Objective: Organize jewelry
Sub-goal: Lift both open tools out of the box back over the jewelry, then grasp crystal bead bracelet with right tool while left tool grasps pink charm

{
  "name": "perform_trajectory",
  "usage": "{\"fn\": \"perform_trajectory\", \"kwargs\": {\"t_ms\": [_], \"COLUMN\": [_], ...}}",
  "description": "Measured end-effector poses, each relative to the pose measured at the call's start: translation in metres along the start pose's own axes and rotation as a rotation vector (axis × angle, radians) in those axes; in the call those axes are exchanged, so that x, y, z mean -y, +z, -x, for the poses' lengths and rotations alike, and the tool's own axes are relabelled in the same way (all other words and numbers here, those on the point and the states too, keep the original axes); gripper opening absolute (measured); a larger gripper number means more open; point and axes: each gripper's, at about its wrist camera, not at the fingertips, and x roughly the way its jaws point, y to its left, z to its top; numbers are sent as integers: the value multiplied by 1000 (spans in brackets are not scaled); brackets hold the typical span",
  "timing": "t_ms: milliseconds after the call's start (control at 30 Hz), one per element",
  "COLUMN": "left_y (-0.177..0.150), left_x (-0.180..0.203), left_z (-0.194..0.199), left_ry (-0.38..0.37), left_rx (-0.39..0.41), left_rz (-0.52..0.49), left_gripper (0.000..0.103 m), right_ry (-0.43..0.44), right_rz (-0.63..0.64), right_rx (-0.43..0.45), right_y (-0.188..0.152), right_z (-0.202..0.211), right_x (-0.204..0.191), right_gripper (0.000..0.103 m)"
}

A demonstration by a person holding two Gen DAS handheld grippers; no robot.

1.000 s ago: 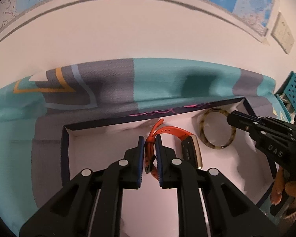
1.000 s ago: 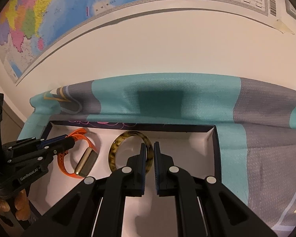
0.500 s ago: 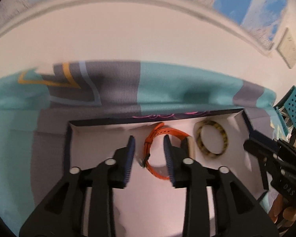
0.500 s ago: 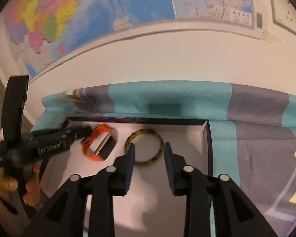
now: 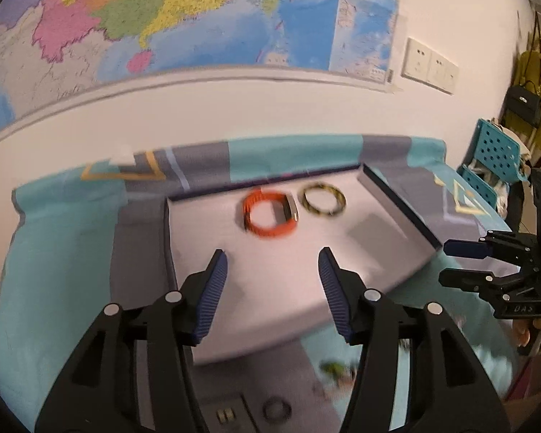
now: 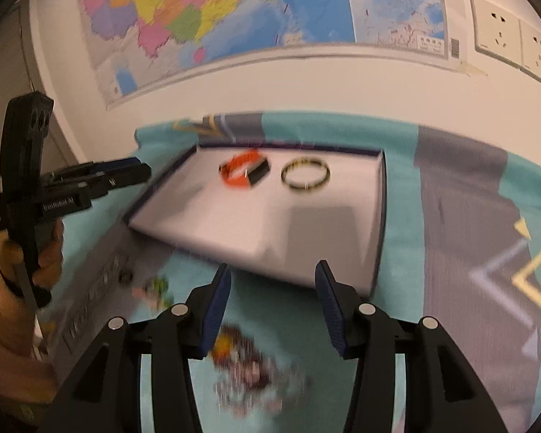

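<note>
An orange watch (image 5: 268,214) and a tortoiseshell bangle (image 5: 324,200) lie side by side at the far end of a white-lined box tray (image 5: 389,195). They also show in the right wrist view: the watch (image 6: 244,168), the bangle (image 6: 306,176), the tray (image 6: 377,231). My left gripper (image 5: 272,281) is open and empty, raised over the tray's near part. My right gripper (image 6: 272,296) is open and empty, above the tray's near edge. A blurred heap of beaded jewelry (image 6: 249,368) lies on the cloth below the right gripper.
A teal and grey patterned cloth (image 6: 469,216) covers the table. A grey jewelry organizer with small rings (image 5: 270,409) lies near the front. A map hangs on the wall behind. A teal crate (image 5: 494,151) stands off to the right.
Both grippers opened, releasing the watch and the bangle, and pulled back and up from the tray. The watch and bangle stay in the tray.
</note>
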Motion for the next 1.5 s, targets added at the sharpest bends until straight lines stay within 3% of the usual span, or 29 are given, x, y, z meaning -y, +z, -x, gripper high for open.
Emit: {"fn": "perform_trajectory", "kwargs": {"t_ms": [200, 333, 700, 867, 1033, 1133, 1333, 1433, 1500], "left_y": [-42, -63, -96, -95, -96, -96, -99, -99, -98], "left_x": [-4, -2, 46, 53, 48, 45, 46, 46, 45], "left_z": [8, 13, 16, 3, -11, -9, -5, 1, 4], "left_ry": [-39, -64, -131, -132, -140, -162, -185, -193, -205], "left_rx": [-49, -71, -110, -140, -186, -184, -183, -171, -166], "left_rz": [40, 43, -136, -164, -138, -118, -98, -87, -74], "left_gripper": [57, 57, 57, 50, 23, 7, 4, 4, 4], "right_ry": [-28, -56, -69, -65, -62, -57, -43, -19, -38], "right_rz": [-22, -29, -18, -31, -40, -52, -45, -41, -22], "right_rx": [-60, -66, -77, -77, -69, -62, -58, -54, -55], "right_y": [-48, -61, -68, -69, -70, -70, -69, -69, -68], "right_z": [13, 17, 11, 10, 11, 11, 12, 15, 15], "right_x": [-5, -6, -11, -11, -10, -7, -7, -9, -11], "right_gripper": [58, 63, 63, 63, 62, 56, 38, 12, 8]}}
